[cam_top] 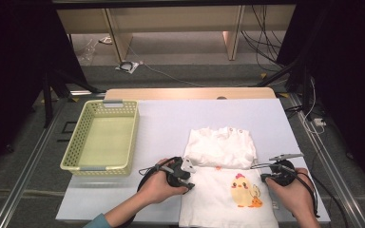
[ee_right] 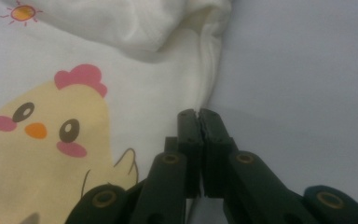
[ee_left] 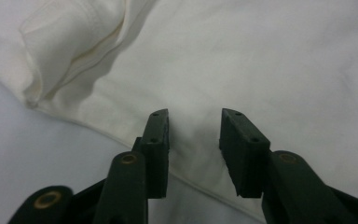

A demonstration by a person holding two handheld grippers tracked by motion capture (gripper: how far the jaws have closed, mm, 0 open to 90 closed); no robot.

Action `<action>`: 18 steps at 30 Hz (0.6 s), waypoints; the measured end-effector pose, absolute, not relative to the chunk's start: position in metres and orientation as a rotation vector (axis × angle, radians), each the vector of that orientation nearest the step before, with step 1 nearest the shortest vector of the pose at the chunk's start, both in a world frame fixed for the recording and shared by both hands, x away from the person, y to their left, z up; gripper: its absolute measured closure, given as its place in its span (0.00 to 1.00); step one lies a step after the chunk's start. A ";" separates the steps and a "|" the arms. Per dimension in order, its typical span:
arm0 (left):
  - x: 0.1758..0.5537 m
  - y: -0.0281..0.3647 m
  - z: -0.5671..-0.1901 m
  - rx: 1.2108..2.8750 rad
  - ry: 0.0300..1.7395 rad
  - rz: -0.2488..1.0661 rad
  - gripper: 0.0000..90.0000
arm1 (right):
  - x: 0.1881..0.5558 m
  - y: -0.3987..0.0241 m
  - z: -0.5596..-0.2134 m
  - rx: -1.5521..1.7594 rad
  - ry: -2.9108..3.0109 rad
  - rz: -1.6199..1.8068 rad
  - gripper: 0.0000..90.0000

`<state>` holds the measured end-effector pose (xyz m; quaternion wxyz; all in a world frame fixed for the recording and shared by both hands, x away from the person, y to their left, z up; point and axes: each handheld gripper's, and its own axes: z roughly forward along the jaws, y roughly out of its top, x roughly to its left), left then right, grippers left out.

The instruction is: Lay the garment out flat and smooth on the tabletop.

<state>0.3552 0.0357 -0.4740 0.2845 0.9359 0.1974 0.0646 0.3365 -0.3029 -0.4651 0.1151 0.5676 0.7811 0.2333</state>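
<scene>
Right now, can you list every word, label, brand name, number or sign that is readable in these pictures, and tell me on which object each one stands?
There is no readable text.
The white garment carries only pictures: a yellow chick print and a small orange sun, no letters.
The green basket has grey tabs on its rim, with no writing that can be made out.
The black gripper pads show no marking.

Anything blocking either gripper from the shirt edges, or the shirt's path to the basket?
Nothing visible. The left gripper is open right over the white shirt hem; the right gripper is shut at its side edge. Bare table lies between the shirt and the empty basket.
</scene>
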 end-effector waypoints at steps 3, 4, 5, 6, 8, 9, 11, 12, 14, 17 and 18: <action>0.354 0.034 -0.474 2.501 0.526 0.177 0.72 | 0.337 -0.303 -0.465 1.664 2.279 0.670 0.99; 0.354 0.034 -0.474 2.503 0.521 0.179 0.73 | 0.336 -0.304 -0.464 1.662 2.267 0.654 0.99; 0.353 0.033 -0.474 2.501 0.518 0.183 0.73 | 0.337 -0.305 -0.464 1.660 2.255 0.637 0.99; 0.353 0.033 -0.474 2.497 0.517 0.184 0.73 | 0.337 -0.307 -0.464 1.655 2.255 0.635 0.99; 0.352 0.033 -0.474 2.492 0.518 0.184 0.72 | 0.338 -0.307 -0.464 1.661 2.254 0.637 0.99; 0.352 0.033 -0.475 2.489 0.519 0.189 0.72 | 0.338 -0.307 -0.464 1.657 2.257 0.637 0.99; 0.352 0.034 -0.474 2.483 0.518 0.194 0.70 | 0.338 -0.307 -0.464 1.652 2.262 0.631 0.99; 0.352 0.036 -0.473 2.467 0.525 0.217 0.68 | 0.339 -0.306 -0.462 1.627 2.287 0.633 0.95; 0.352 0.037 -0.473 2.460 0.525 0.229 0.67 | 0.340 -0.306 -0.460 1.614 2.278 0.662 0.90; 0.351 0.041 -0.469 2.412 0.517 0.243 0.59 | 0.345 -0.307 -0.456 1.584 2.231 0.677 0.81; 0.351 0.043 -0.468 2.394 0.514 0.253 0.59 | 0.348 -0.307 -0.455 1.588 2.223 0.694 0.80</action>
